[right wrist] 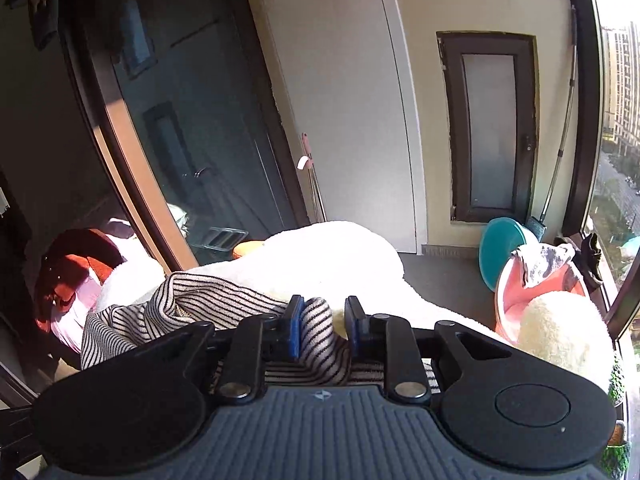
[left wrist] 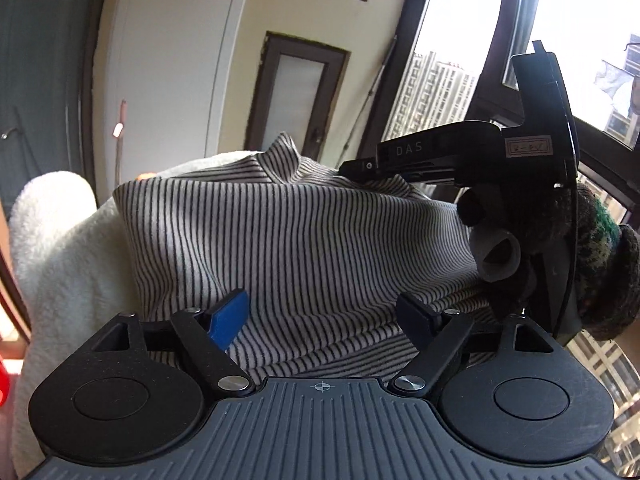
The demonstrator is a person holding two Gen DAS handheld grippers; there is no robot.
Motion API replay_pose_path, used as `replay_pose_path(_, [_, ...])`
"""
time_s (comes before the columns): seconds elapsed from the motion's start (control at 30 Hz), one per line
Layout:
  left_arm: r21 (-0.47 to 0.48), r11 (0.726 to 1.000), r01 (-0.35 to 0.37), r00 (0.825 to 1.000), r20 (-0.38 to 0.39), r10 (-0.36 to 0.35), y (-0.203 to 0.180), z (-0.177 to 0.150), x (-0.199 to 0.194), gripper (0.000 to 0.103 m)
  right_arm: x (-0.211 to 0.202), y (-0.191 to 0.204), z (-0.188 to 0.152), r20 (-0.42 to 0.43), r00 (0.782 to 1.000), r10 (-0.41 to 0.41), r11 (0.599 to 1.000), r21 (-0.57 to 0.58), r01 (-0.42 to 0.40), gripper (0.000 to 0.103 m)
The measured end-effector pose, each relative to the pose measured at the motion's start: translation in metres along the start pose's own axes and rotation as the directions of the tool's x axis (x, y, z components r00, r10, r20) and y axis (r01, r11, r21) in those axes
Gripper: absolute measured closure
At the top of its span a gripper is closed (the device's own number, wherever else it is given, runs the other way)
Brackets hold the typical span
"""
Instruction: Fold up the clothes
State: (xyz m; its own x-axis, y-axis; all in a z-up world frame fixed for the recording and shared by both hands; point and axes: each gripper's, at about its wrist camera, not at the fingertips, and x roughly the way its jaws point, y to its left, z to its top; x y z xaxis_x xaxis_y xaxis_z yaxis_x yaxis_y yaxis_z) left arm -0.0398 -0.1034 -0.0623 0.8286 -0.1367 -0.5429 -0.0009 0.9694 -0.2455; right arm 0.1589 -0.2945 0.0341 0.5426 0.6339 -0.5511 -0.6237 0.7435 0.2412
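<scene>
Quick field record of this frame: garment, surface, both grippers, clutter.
garment: striped top, gray-white with dark stripes, spread over the blanket
surface: white fleece blanket
left gripper: open, fingers wide apart over the top's lower part
right gripper: shut on a bunched fold of the top
other view of right gripper: reaching over the top's far edge in the left camera
clutter: pink basin and teal basin by the window
</scene>
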Motion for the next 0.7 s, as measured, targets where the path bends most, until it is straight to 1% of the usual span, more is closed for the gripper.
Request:
replay_pose_path(0.1, [0.001,1.000,0.028,1.000,0.000,-0.028,-0.001,0.000,0.000,0.009,-0.020,0.007,0.000,0.025,1.000,0.011,1.000,0.004,-0.011,0.096])
replay_pose_path(0.23, [0.002,0.998,0.055,0.998,-0.008,-0.055,0.002,-0.002,-0.006,0.009,-0.059,0.012,-0.005,0.071,0.996,0.061,0.998,0.022,-0.063,0.098])
replay_pose_path(0.3, [0.005,0.996,0.091,0.996,-0.004,-0.091,0.003,-0.001,-0.022,0.009,-0.080,0.013,-0.016,0.088,0.993,0.073,0.995,0.063,-0.079,0.098])
replay_pose_path(0.37, [0.004,0.993,0.116,0.993,0.036,-0.116,0.009,0.004,-0.042,0.008,-0.094,0.010,-0.038,0.081,0.993,0.090,0.987,0.125,-0.100,0.098])
replay_pose_path(0.43, [0.005,0.993,0.115,0.988,0.104,-0.115,0.018,0.013,-0.061,0.005,-0.100,0.007,-0.064,0.053,0.995,0.088,0.982,0.161,-0.095,0.098])
replay_pose_path(0.5, [-0.002,0.996,0.091,0.983,0.161,-0.090,0.026,0.025,-0.072,0.002,-0.099,0.002,-0.088,0.029,0.997,0.075,0.977,0.198,-0.079,0.098])
replay_pose_path(0.53, [-0.009,0.997,0.079,0.983,0.166,-0.077,0.030,0.030,-0.070,0.002,-0.098,0.000,-0.096,0.027,0.997,0.071,0.974,0.216,-0.075,0.098])
replay_pose_path(0.6, [-0.055,0.998,0.043,0.990,0.137,-0.035,0.038,0.042,-0.056,0.002,-0.101,-0.003,-0.103,0.044,0.997,0.065,0.968,0.242,-0.073,0.098])
replay_pose_path(0.63, [-0.080,0.996,0.035,0.992,0.122,-0.025,0.042,0.046,-0.050,0.002,-0.103,-0.002,-0.104,0.052,0.997,0.063,0.967,0.246,-0.074,0.098])
replay_pose_path(0.67, [-0.115,0.993,0.038,0.994,0.104,-0.026,0.046,0.049,-0.042,0.002,-0.105,-0.002,-0.105,0.061,0.996,0.060,0.966,0.250,-0.074,0.098])
replay_pose_path(0.7, [-0.151,0.987,0.056,0.995,0.092,-0.042,0.050,0.051,-0.034,0.002,-0.105,-0.002,-0.105,0.065,0.996,0.057,0.966,0.250,-0.071,0.098])
